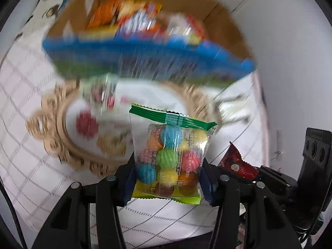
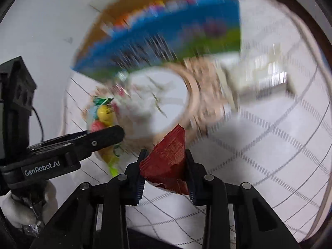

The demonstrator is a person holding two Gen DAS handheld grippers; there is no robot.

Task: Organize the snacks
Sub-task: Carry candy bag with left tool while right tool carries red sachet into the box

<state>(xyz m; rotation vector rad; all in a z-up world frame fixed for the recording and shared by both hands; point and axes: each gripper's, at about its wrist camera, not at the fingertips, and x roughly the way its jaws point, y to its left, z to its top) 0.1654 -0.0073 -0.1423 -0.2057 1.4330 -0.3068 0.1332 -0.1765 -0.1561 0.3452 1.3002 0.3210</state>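
1. While your left gripper (image 1: 167, 178) points down at the table, its jaws are clamped on a clear bag of coloured candy balls (image 1: 170, 155), pads pressing both side edges. The bag stands upright between them, green crimped top edge up, so it's held above the woven plate (image 1: 62, 132) rather than lying on it.
2. Your right gripper (image 2: 166, 166) is squeezed tight on a dark red snack packet (image 2: 169, 155). The packet pokes up out of the jaws with its crimped end highest, also hanging over the near edge of the woven plate (image 2: 199, 101).
3. From the right wrist view you can see your left gripper (image 2: 108, 132) off to the left with the candy bag (image 2: 103, 114) sticking out of it, over the plate's left side. From the left wrist view, the red packet (image 1: 236, 161) shows just right of the candy bag.
4. On the plate there are a few more wrapped snacks (image 1: 87, 124), too blurred to name.
5. Just beyond the plate sits the cardboard box (image 1: 228, 20) with a blue-and-green front (image 1: 145, 58), and colourful snack packs (image 1: 128, 14) are inside it.
6. Under the plate is a white checked tablecloth (image 2: 269, 155), and everything past the grippers is smeared with motion blur.
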